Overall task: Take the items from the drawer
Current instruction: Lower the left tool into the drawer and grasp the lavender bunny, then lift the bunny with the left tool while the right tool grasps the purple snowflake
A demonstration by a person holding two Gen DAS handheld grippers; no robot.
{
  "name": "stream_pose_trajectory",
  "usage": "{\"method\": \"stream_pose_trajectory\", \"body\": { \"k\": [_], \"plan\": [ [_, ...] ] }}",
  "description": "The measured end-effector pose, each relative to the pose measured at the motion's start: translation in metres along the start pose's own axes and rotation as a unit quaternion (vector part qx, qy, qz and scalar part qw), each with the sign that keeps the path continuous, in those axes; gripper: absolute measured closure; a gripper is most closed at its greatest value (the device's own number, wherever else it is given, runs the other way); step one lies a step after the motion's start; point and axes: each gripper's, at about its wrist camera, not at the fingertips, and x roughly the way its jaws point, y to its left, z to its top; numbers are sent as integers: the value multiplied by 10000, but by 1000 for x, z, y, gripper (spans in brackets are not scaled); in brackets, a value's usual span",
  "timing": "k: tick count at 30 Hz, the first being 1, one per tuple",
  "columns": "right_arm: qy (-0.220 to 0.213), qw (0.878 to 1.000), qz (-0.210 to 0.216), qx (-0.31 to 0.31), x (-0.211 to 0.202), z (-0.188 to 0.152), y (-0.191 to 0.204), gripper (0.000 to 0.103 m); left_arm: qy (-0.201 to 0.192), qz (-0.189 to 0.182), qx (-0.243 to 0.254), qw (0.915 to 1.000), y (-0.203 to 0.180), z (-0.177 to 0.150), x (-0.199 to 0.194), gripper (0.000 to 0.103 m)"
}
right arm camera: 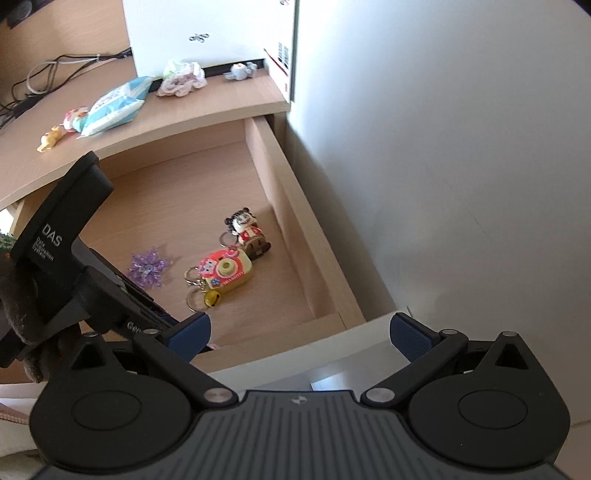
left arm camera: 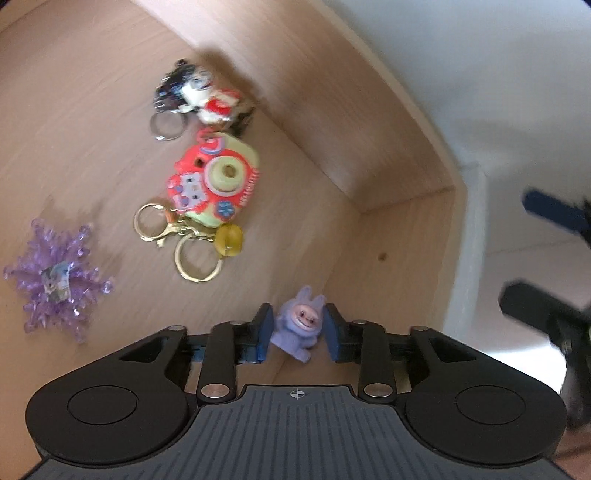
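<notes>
A small purple bunny figure point(left arm camera: 300, 325) sits between the blue pads of my left gripper point(left arm camera: 297, 328), which is shut on it just above the floor of the open wooden drawer point(left arm camera: 332, 129). On the drawer floor lie a red and green toy camera keychain point(left arm camera: 216, 181), a black, white and red doll keychain point(left arm camera: 205, 96) and a purple crystal star point(left arm camera: 55, 280). My right gripper point(right arm camera: 299, 325) hangs open and empty over the drawer's front edge point(right arm camera: 280, 354). The left gripper's black body point(right arm camera: 62, 236) reaches into the drawer from the left.
The desk top point(right arm camera: 207, 110) behind the drawer carries a tissue pack point(right arm camera: 114, 105), small toys, crumpled cloth point(right arm camera: 181, 79) and a white box point(right arm camera: 207, 33). A white wall point(right arm camera: 443, 166) runs close along the drawer's right side. Cables lie at the far left.
</notes>
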Motion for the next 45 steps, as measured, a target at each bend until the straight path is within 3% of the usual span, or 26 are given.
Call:
{"method": "stream_pose_trajectory", "body": {
  "k": [4, 8, 12, 15, 22, 26, 30, 32, 37, 40, 45],
  "plan": [
    [-2, 10000, 8, 27, 0, -1, 1, 0, -220, 70, -196, 9995, -1, -4, -3, 72],
    [-59, 9999, -2, -99, 0, 1, 3, 0, -624, 795, 48, 9949, -3, -12, -24, 72],
    [-96, 9996, 44, -259, 5, 8, 9, 0, -1134, 2068, 174, 9716, 11, -20, -53, 73],
    [-96, 9989, 203, -421, 13, 17, 19, 0, -1194, 2460, 176, 9617, 29, -34, -69, 72],
    [307, 9935, 887, -648, 48, 52, 46, 0, -1344, 2295, 10, 9640, 34, -56, -70, 72],
    [324, 9910, 829, -997, 61, 64, 63, 0, -1241, 2458, 210, 9611, 32, -52, -49, 73],
    [291, 9854, 1034, -1321, 77, 75, 84, 0, -1542, 2187, -403, 9627, 41, -62, -60, 73],
    [196, 9791, 1235, -1603, 89, 81, 99, 0, -1741, 2204, -847, 9560, 48, -74, -82, 73],
    [292, 9554, 1824, -2303, 123, 88, 142, 0, -2237, 2249, -2038, 9262, 63, -103, -131, 73],
    [327, 9414, 2069, -2644, 142, 87, 169, 0, -2512, 2356, -2366, 9085, 60, -111, -149, 73],
    [564, 9249, 2227, -3029, 172, 79, 204, 2, -2682, 2439, -2533, 8969, 46, -120, -162, 73]
  ]
}}
